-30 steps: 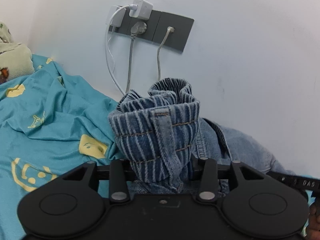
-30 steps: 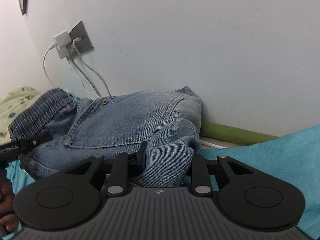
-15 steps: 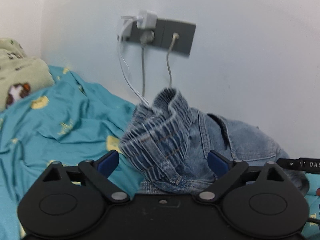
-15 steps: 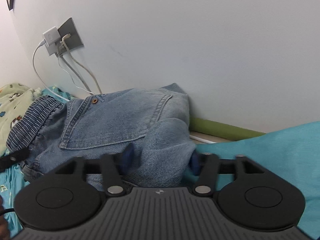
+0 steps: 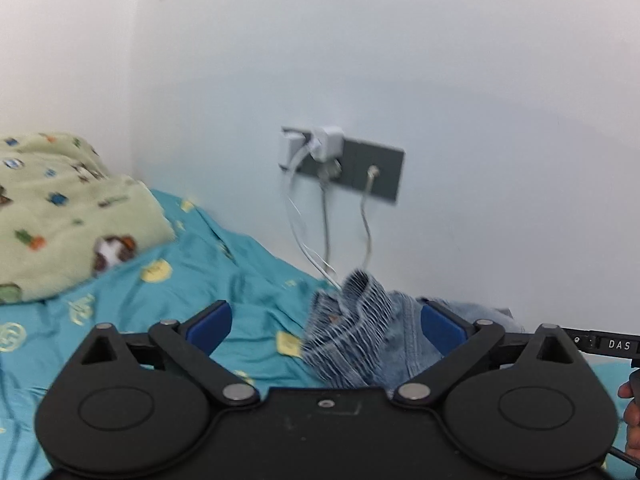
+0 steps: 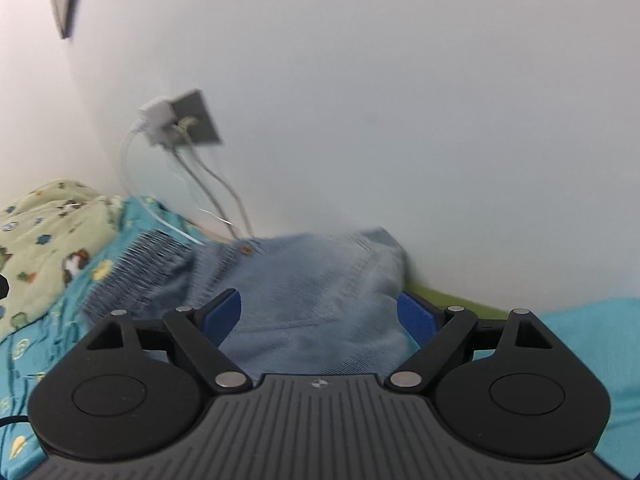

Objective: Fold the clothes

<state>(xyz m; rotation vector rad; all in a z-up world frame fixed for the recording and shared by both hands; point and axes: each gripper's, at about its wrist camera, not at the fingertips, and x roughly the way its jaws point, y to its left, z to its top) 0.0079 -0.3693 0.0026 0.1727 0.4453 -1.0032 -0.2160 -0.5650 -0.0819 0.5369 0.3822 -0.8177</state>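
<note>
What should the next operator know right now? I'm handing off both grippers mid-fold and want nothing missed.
Left gripper: jaws opening, pads clear of the jeans, holding nothing.
Right gripper: jaws opening, denim between them but not pinched.
Jeans lie bunched against the wall on the teal sheet, striped waistband toward the green blanket.
Done: jeans set down in a rough fold.
Left: tidy the bundle if needed; no other clothes visible to fold.

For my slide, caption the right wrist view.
Right gripper fingers opening above folded light-blue denim jeans on turquoise patterned bedsheet.
</note>
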